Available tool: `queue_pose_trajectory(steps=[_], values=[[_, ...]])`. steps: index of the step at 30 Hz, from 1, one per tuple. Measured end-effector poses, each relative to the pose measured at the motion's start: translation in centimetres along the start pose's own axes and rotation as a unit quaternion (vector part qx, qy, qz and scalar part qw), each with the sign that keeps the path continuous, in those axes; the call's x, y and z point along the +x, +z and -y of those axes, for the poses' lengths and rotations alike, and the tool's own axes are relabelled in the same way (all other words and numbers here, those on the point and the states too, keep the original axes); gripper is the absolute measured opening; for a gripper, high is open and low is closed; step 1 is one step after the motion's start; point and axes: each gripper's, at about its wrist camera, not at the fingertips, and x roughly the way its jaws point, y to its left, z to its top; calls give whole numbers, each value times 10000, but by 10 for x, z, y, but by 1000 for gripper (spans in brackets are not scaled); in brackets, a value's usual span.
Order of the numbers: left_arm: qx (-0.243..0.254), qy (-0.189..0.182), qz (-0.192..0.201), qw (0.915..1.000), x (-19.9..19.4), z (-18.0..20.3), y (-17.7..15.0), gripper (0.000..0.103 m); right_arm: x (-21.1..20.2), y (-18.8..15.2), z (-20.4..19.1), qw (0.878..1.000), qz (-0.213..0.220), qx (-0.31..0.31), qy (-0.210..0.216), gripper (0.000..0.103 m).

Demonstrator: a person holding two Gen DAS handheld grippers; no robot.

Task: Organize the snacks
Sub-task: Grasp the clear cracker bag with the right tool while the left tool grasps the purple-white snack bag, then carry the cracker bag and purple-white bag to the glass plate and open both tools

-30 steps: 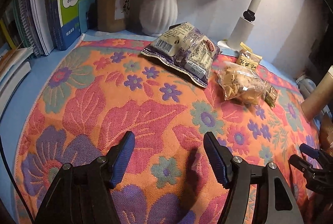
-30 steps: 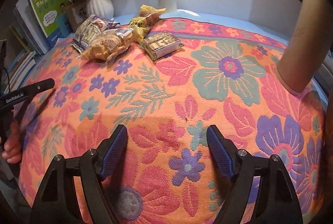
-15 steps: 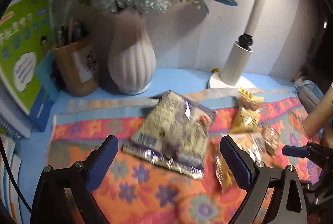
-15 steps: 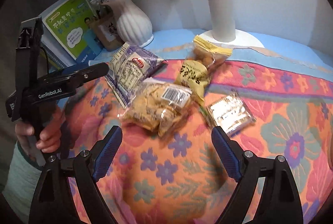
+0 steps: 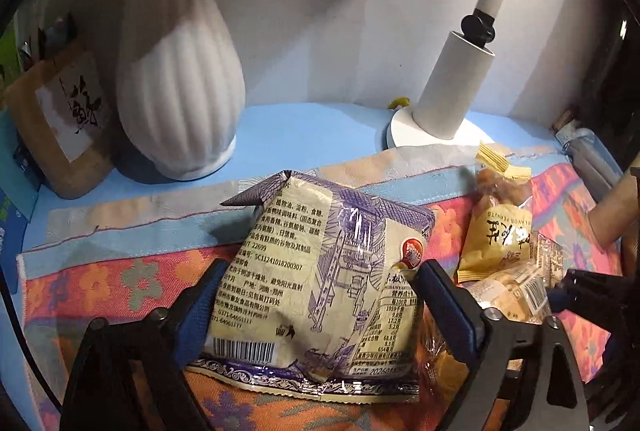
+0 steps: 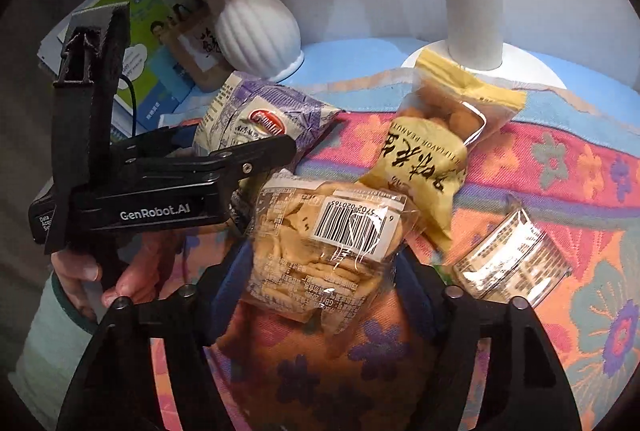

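- Snacks are lying bunched together at the far end of the flowered cloth [image 6: 560, 167], near the white vase [image 5: 180, 87] and the lamp base [image 5: 420, 127].
- Both grippers are reaching into the pile side by side, each straddling one bag.
- The left gripper [image 5: 316, 307] is closing its jaws around the purple-and-cream bag [image 5: 320, 271]; the bag is sitting between the blue pads, which look to be right against its sides, though I cannot tell if they are pressing yet.
- The right gripper [image 6: 320, 287] is also closing, with the clear bag of crackers [image 6: 328, 243] between its fingers; the bag's sides are reaching both pads, and a firm grip is not plain.
- The yellow peanut bag [image 6: 432, 147] is lying just behind the crackers, partly overlapping them, its far end nearly touching the lamp base.
- A small clear packet [image 6: 508, 263] is resting on the cloth to the right of the crackers, just beside the right finger.
- A hand [image 6: 120, 271] with a pale green sleeve is gripping the left tool's handle.
- A brown pen holder [image 5: 60, 119] is standing left of the vase.
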Motion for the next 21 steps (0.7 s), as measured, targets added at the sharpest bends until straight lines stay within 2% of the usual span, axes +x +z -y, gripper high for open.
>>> queue_pose_trajectory(steps=[2, 6, 12, 17, 21], values=[[54, 166, -7, 9998, -4, 4, -2, 75, -3, -3, -1, 10000, 30, 35, -74, 63], [59, 277, -35, 9996, -18, 10, -14, 69, -17, -17, -1, 9998, -14, 90, -166, 61], [-75, 227, -30, 9997, -59, 24, -55, 69, -49, -60, 5, 9983, -192, 528, -177, 60], [-271, 3, 182, 9995, -105, 47, -102, 69, -83, -100, 10, 9950, -85, 906, -420, 61], [-495, -112, 277, 9983, -127, 63, -134, 69, -106, -131, 15, 9884, 19, 1399, -589, 63]])
